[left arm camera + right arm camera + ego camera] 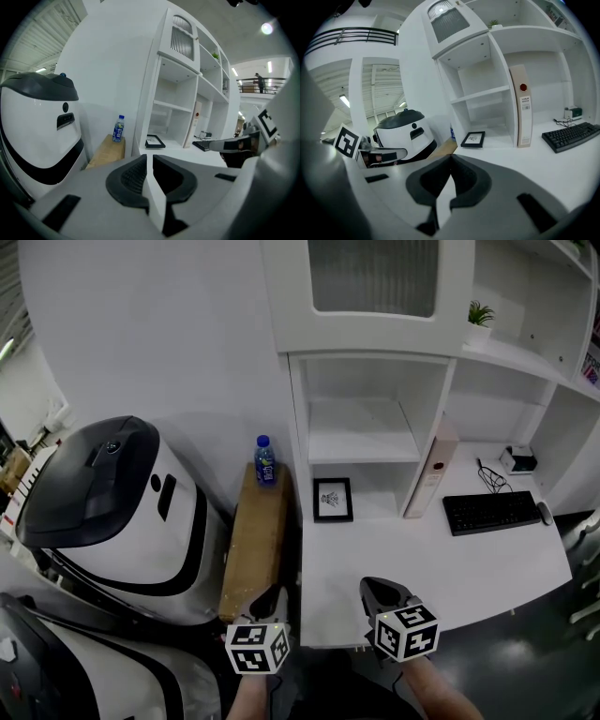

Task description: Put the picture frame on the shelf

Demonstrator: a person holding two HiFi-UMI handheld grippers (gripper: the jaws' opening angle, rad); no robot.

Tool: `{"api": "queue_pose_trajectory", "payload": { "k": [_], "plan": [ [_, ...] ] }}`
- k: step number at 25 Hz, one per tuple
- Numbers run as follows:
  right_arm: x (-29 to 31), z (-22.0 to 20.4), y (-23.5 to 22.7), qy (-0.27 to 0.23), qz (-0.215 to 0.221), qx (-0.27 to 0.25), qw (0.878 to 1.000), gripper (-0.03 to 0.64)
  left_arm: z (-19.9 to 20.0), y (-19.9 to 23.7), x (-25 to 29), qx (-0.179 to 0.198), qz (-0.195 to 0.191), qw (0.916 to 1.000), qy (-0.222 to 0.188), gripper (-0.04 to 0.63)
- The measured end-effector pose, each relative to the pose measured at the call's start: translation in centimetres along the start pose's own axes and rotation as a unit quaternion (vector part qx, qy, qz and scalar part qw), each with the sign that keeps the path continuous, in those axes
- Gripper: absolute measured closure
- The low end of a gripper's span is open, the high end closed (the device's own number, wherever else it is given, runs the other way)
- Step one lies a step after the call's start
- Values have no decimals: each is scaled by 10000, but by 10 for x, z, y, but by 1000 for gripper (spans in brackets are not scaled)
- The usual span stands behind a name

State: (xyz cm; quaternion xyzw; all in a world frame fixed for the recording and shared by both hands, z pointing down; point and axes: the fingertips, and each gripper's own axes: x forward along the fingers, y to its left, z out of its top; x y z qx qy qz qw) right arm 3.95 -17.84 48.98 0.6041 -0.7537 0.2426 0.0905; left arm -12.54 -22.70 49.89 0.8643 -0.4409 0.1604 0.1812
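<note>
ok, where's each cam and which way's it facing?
Head view: on head, steeply down at desk; left gripper, right gripper at bottom.
Left gripper view: on left gripper, along shut jaws toward shelf; right gripper at right.
Right gripper view: on right gripper, along shut jaws toward shelf; left gripper at left.
All three share the frame.

No word or number can be read. The blue label on the bottle [265, 461], the sticker on the binder [523, 105] at the table's [487, 568] back edge and the print in the picture frame [333, 500] are too small to make out. The cubes of the left hand-held gripper [270, 596] and right hand-held gripper [377, 589] bear only black-and-white square markers.
</note>
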Motion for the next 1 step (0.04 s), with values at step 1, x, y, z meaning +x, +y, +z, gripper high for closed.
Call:
{"api": "queue_pose_trajectory", "payload": {
  "k": [1],
  "plan": [
    [1,-1,1,4,6,-6,10000,617,0,0,0,-25,2,10000,-3,555]
  ]
}}
